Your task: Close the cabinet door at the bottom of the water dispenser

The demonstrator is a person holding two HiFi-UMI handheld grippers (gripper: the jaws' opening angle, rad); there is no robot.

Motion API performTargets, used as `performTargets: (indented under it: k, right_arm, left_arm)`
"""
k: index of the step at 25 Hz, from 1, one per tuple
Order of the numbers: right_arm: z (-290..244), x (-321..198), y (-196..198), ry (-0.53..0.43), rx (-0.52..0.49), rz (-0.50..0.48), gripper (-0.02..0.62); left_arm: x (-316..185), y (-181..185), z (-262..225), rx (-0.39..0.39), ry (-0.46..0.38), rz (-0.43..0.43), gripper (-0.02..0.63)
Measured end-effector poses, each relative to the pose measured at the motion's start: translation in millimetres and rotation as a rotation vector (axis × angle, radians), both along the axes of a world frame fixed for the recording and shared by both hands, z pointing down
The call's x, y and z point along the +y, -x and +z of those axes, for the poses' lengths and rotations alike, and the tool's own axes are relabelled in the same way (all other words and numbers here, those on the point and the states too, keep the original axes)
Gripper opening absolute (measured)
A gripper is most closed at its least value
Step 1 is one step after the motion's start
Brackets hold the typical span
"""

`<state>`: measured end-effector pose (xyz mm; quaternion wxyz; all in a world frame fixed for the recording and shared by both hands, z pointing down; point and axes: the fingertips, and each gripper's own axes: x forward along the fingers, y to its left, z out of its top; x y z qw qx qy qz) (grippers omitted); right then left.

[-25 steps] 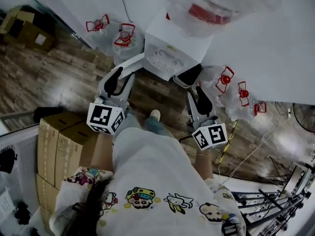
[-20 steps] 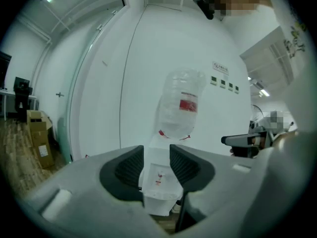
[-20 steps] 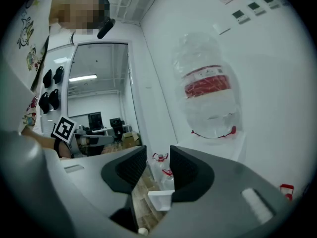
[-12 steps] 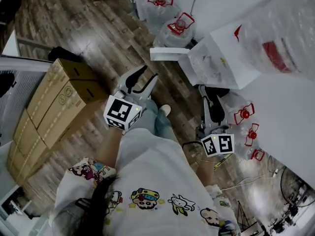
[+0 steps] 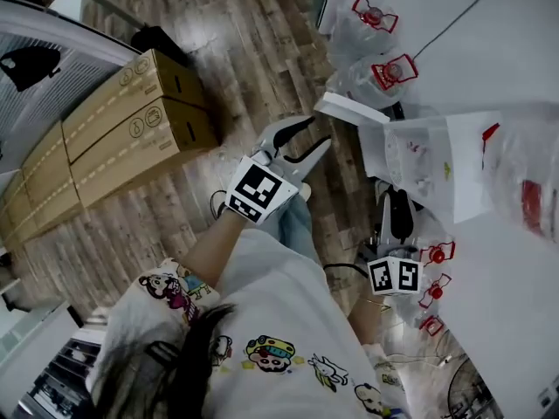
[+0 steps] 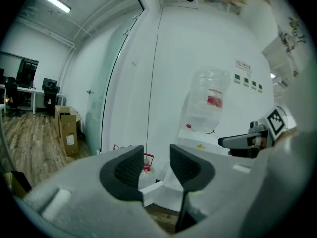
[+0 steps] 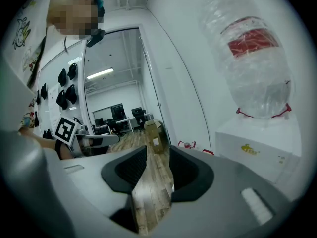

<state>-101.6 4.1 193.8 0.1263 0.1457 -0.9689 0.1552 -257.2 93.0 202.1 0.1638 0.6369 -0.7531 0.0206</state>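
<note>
Since a second ago the person has turned. The water dispenser (image 5: 419, 160) was at the top middle of the head view, and now it sits at the right. The cardboard boxes (image 5: 131, 125) have slid from the lower left up to the far left. Both tools are still held out in front of the person.

The cabinet door (image 5: 349, 109) at the bottom of the dispenser is open. From above you see only its top edge. It is a thin white strip that runs out to the left from the dispenser's far corner, over the floor. Its free end points left, away from the white box.

The left tool (image 5: 316, 133) points at that door. It is near the door, but I see no touch. Its jaws are partly open and hold nothing. Through the gap you can see the door low down and far off.

The right tool (image 5: 395, 201) is close to the near side of the dispenser. Its jaws are also partly open and hold nothing. Only the floor shows between them, and the dispenser stands to their right.

A big clear water bottle (image 5: 524, 177) with a red label sits upside down on top of the dispenser. Spare bottles (image 5: 384, 68) with red handles stand on the floor just past the door, by the white wall (image 5: 524, 42).

The wooden floor (image 5: 253, 51) is made of brown planks. Far away on the left of the room are desks (image 6: 20, 90) with dark chairs, under a long ceiling lamp (image 6: 54, 1).
</note>
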Motion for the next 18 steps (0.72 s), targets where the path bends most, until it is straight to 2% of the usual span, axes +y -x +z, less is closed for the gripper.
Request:
performTargets:
  k: [5,11,18]
  right_arm:
    - [18,14,34,0.008,0.024,-0.064,0.138]
    - [52,17,71,0.035,0.032,-0.107,0.138]
    - [99,10,96,0.076,0.047,-0.104,0.137]
  left_arm:
    - [15,25,20,0.029,-0.004,-0.047,0.167]
    - [9,45,55,0.064,0.026,-0.063,0.176]
    - [-11,51,104,0.084,0.073,-0.019,0.176]
